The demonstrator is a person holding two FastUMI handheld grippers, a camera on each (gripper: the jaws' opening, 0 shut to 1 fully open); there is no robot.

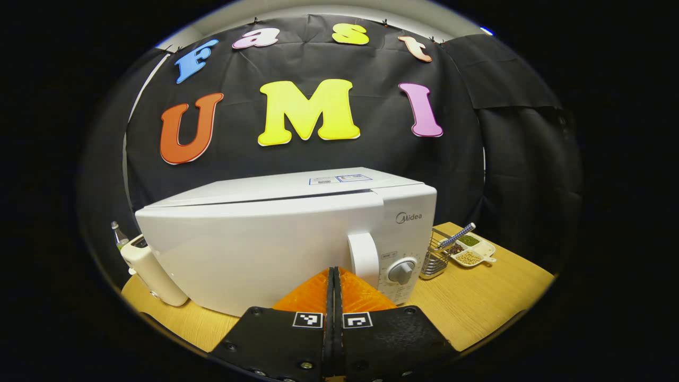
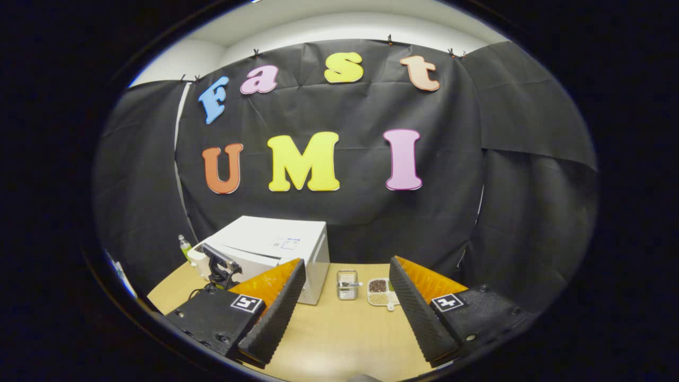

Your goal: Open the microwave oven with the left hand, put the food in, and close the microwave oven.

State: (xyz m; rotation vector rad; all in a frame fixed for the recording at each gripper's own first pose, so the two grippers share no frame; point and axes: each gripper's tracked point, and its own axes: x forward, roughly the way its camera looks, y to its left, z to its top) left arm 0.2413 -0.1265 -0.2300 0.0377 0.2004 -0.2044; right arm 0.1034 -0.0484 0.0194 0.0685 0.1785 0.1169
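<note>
A white microwave (image 1: 254, 249) stands on the wooden table (image 1: 493, 297), and its door looks closed, with a thin dark seam along the top. The door's upright white handle (image 1: 363, 259) sits beside a grey dial (image 1: 402, 270). My left gripper (image 1: 333, 271) is shut with nothing between its fingers, its tips close to the door just left of the handle. A divided dish of beans and grains (image 1: 472, 252) lies to the microwave's right. In the right gripper view, my right gripper (image 2: 347, 263) hangs open and empty above the table, facing the microwave (image 2: 281, 249) and the dish (image 2: 382, 292).
A wire basket (image 1: 435, 259) holding a patterned utensil stands between the microwave and the dish. A white appliance (image 1: 151, 270) and a small bottle (image 1: 119, 233) sit left of the microwave. The left gripper (image 2: 218, 265) appears before the microwave in the right gripper view. Bare table (image 2: 339, 334) lies in front.
</note>
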